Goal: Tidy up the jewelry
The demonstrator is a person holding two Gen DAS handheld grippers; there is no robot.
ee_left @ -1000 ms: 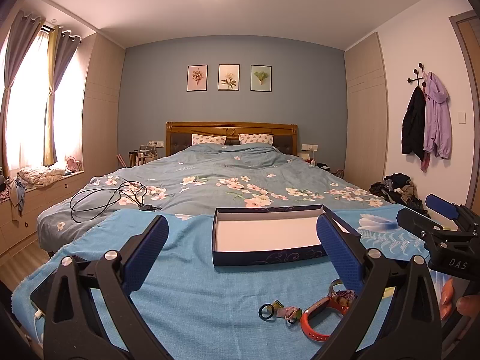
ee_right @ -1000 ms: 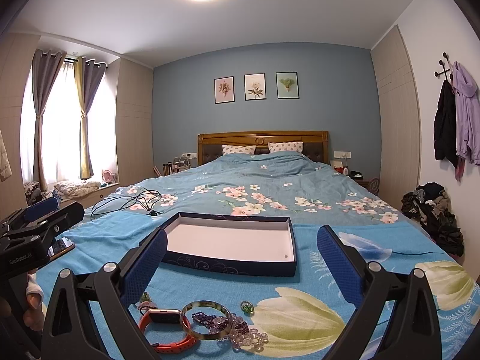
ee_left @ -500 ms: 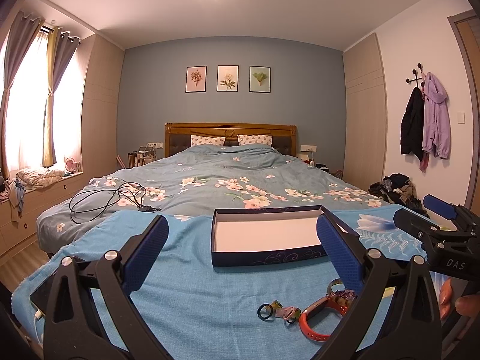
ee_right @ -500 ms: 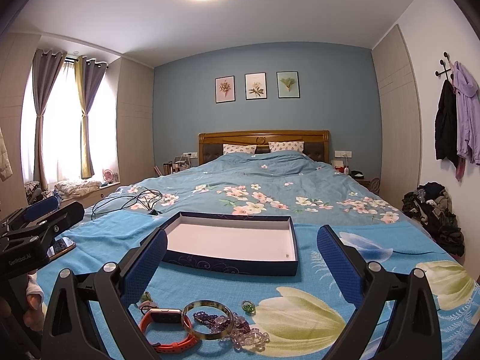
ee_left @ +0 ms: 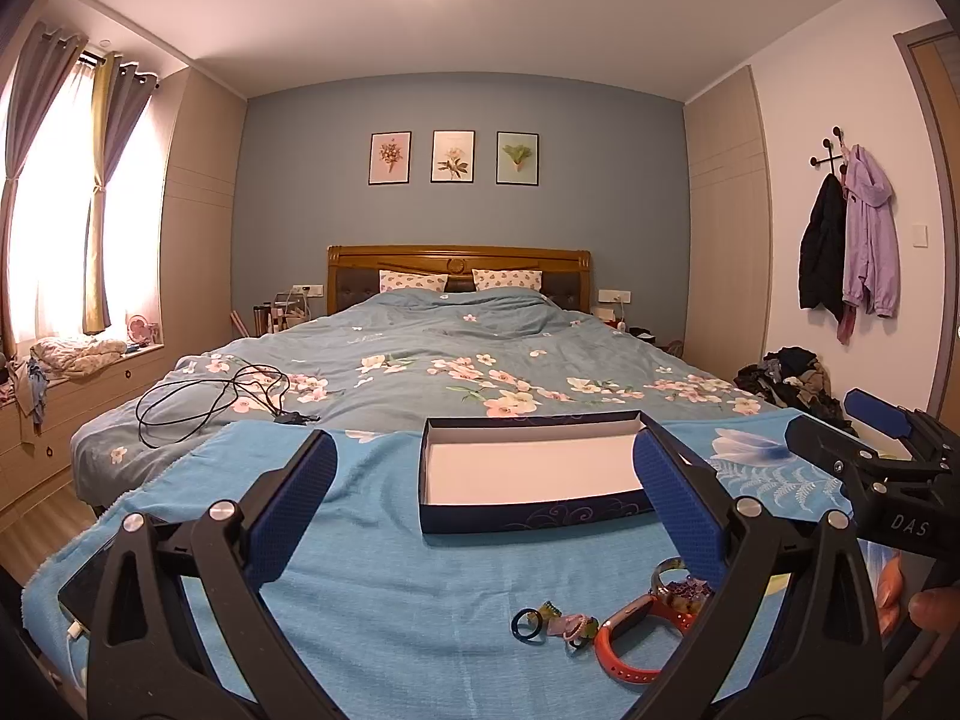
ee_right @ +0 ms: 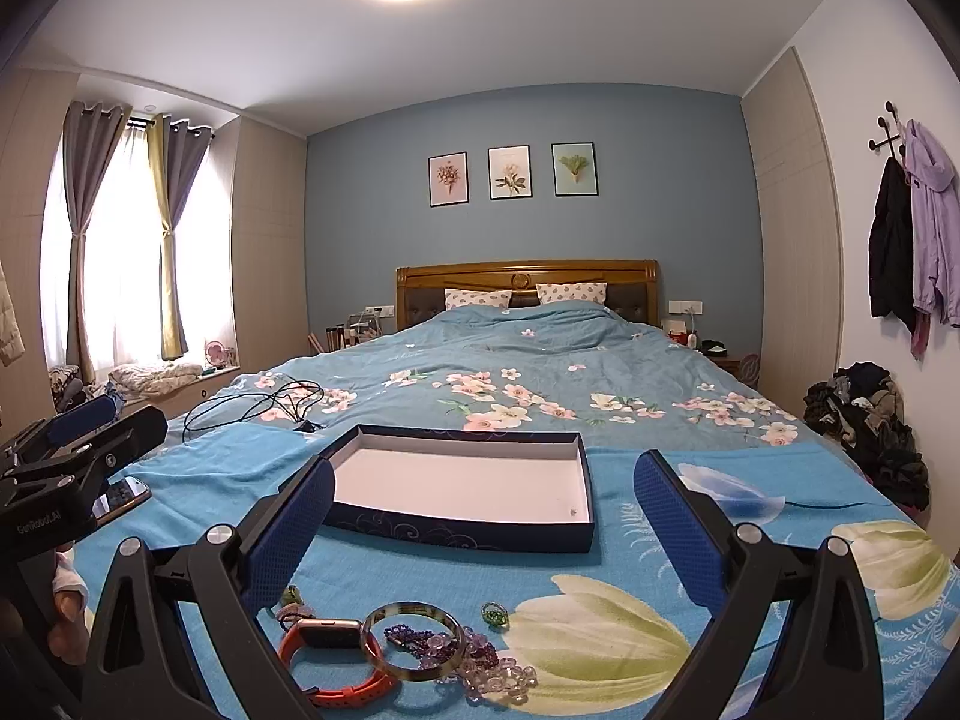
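Change since earlier frames: almost none; in the left wrist view the box and jewelry sit a shade lower and further left, and both grippers stay spread and empty.
Left gripper (ee_left: 480, 510): jaws wide apart, released, nothing between the blue pads; hovering over the blue towel (ee_left: 390, 588).
Right gripper (ee_right: 483, 516): jaws wide apart, released, empty; poised above the jewelry pile, seen also at the right edge of the left wrist view.
Orange watch band (ee_right: 336, 669): lying flat on the towel, nearest the right gripper's left finger, touching the bangle.
Bangle (ee_right: 413, 639): pale ring, flat, encircling part of the purple bead strand (ee_right: 420, 642).
Clear bead bracelet (ee_right: 501, 678): heaped just right of the bangle, touching the purple beads.
Green ring (ee_right: 495, 613): alone, just beyond the bangle.
Black ring (ee_left: 528, 624): leftmost item of the pile in the left wrist view, beside small pink and green pieces too small to identify.
Box (ee_right: 462, 531): shallow navy tray with white interior, open, nothing visible inside; on the towel beyond the jewelry, apart from it.
Phone (ee_right: 120, 495): on the towel's left side.
Black cable (ee_left: 210, 396): coiled on the floral duvet (ee_left: 480, 360) beyond the towel.
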